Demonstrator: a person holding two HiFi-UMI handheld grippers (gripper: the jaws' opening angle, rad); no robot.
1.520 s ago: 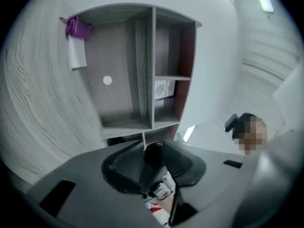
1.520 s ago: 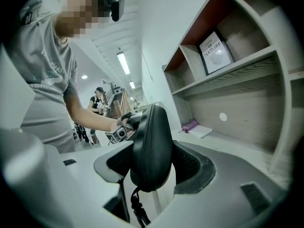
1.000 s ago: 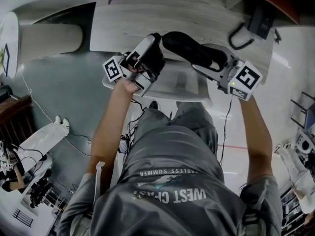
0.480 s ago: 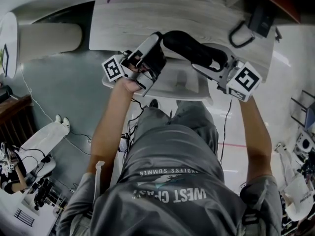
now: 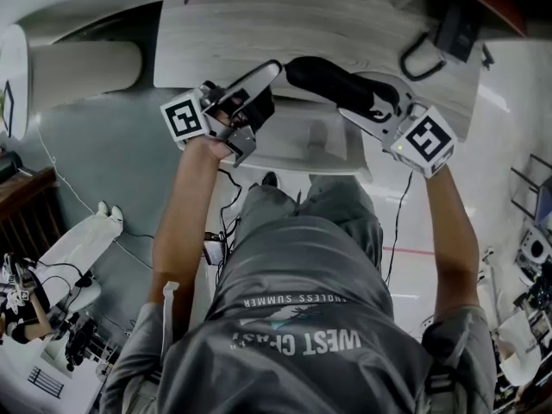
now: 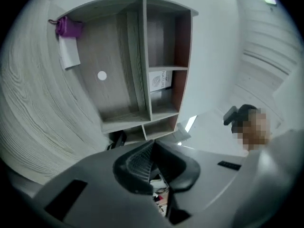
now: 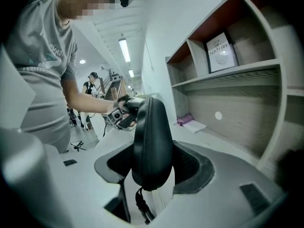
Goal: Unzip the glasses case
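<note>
The black zippered glasses case [image 5: 332,83] hangs above the table edge, and my right gripper [image 5: 360,106] is shut on its near end. In the right gripper view the case [image 7: 151,137] stands upright between the pads of the right gripper [image 7: 151,167], with a cord loop dangling below it. My left gripper [image 5: 272,67] points at the far end of the case. Its jaws have just been closing and now meet in the left gripper view, where the left gripper [image 6: 153,148] shows nothing clear between its pads. Whether it pinches the zipper pull is hidden.
A pale wood-grain table [image 5: 345,15] lies under the hands, with a black object with a loop handle [image 5: 423,54] at its right. A shelf unit [image 6: 142,61] stands behind it, with a purple item [image 6: 66,27] and a book [image 7: 222,51]. Another person [image 7: 90,87] stands far off.
The left gripper has rolled, its marker cube has swung left, and its jaws have gone from open to shut at the end of the case. The right gripper and the case have hardly moved.
</note>
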